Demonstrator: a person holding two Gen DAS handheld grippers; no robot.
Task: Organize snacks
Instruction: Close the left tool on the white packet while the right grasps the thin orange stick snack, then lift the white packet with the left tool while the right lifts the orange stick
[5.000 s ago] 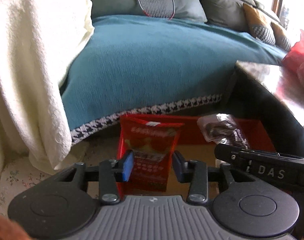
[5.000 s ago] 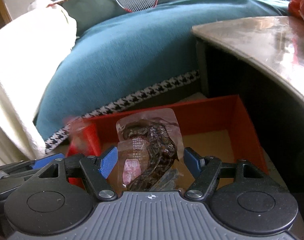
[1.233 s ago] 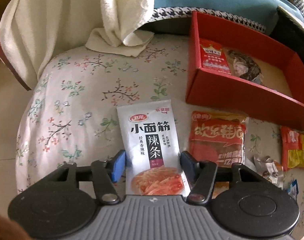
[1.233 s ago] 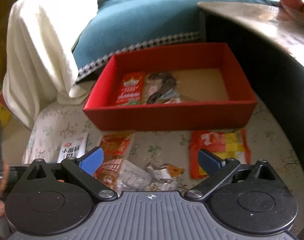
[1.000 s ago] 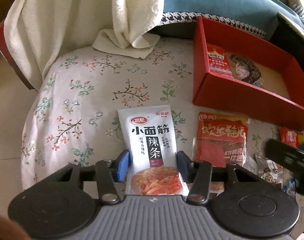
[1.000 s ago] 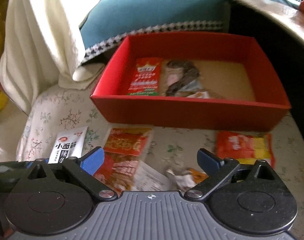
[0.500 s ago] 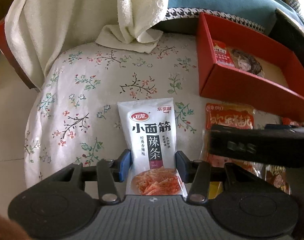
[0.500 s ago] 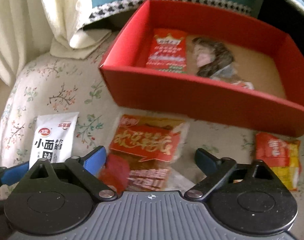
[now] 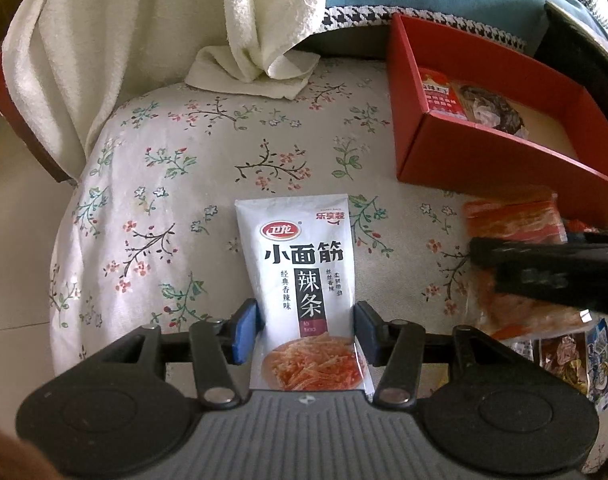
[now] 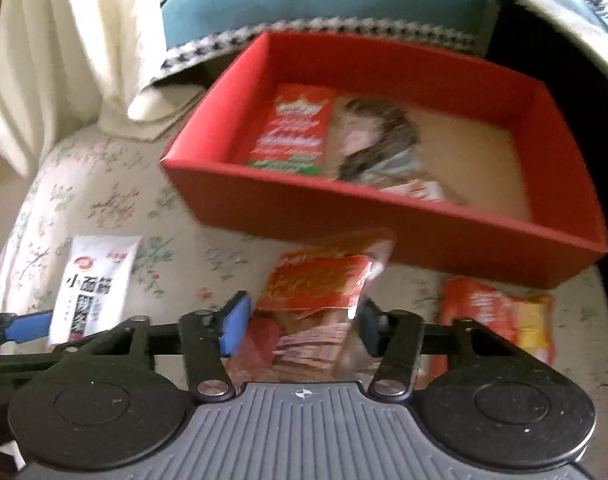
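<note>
Down in the left wrist view, the left gripper has its two jaws pressed against the sides of a white spicy-strip packet, pinching it. The packet lies flat on a flowered cloth. A red box sits far to the right, well apart from the packet. It holds a red packet and a clear bag of dark snack side by side. An orange packet lies just in front of the box, partly hidden by the dark right gripper. More small wrappers lie at the right edge. A white towel hangs down onto the cloth at the back. Over in the right wrist view, which is a bit blurred, the right gripper has its jaws closed on the sides of the orange packet, and the packet looks bent and crumpled between them. The red box is just behind it. The white packet lies to the left, and a red and yellow packet lies to the right on the cloth.
</note>
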